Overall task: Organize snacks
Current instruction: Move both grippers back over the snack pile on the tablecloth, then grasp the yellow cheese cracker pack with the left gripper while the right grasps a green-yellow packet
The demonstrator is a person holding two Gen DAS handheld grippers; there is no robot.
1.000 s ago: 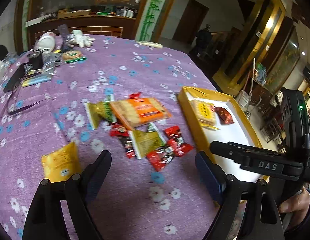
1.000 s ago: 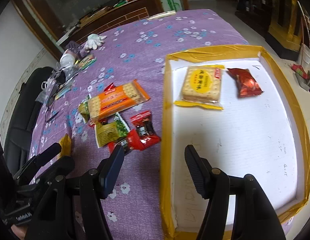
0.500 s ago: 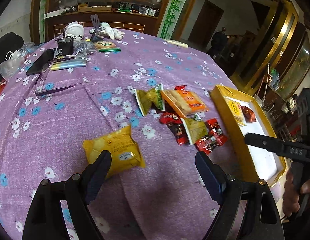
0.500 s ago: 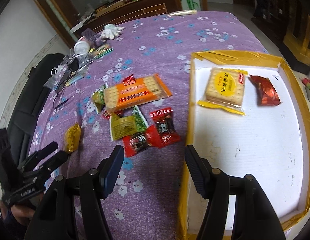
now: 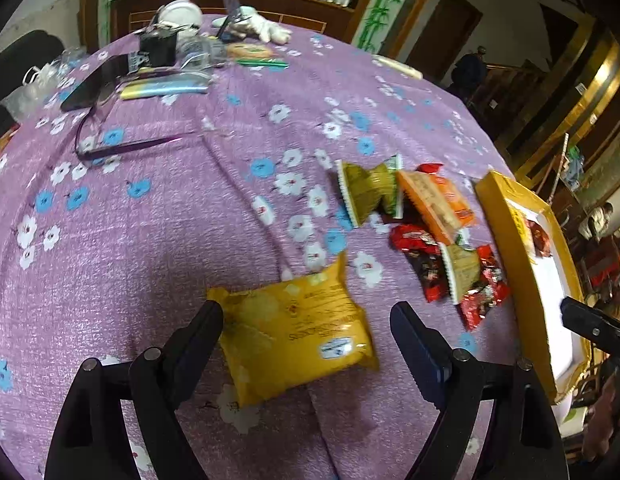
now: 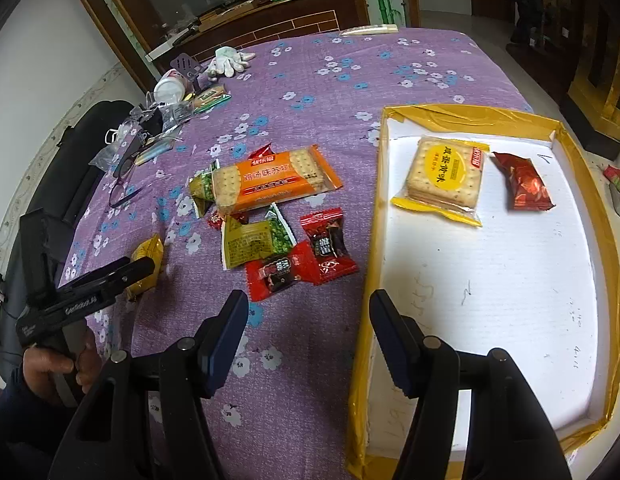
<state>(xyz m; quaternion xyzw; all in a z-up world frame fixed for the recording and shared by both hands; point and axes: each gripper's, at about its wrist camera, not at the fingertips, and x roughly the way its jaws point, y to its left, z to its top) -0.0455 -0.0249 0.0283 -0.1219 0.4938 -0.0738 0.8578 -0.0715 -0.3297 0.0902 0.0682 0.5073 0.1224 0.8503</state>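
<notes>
Snacks in crinkly foil wrappers lay scattered on the purple flowered tablecloth (image 5: 158, 240). The wide-open, empty left gripper (image 5: 306, 320) straddled the yellow plastic-wrapped pastry packet (image 5: 294, 332), apparently pre-grasp; next, descend, close, carry to the yellow-rimmed white tray (image 6: 510, 300). The right gripper (image 6: 306, 320) hovered half-open, empty.

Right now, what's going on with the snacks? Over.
Left gripper open over yellow packet, not gripping. Right gripper open, empty, at tray edge. Two snacks in tray; nothing in the way.
</notes>
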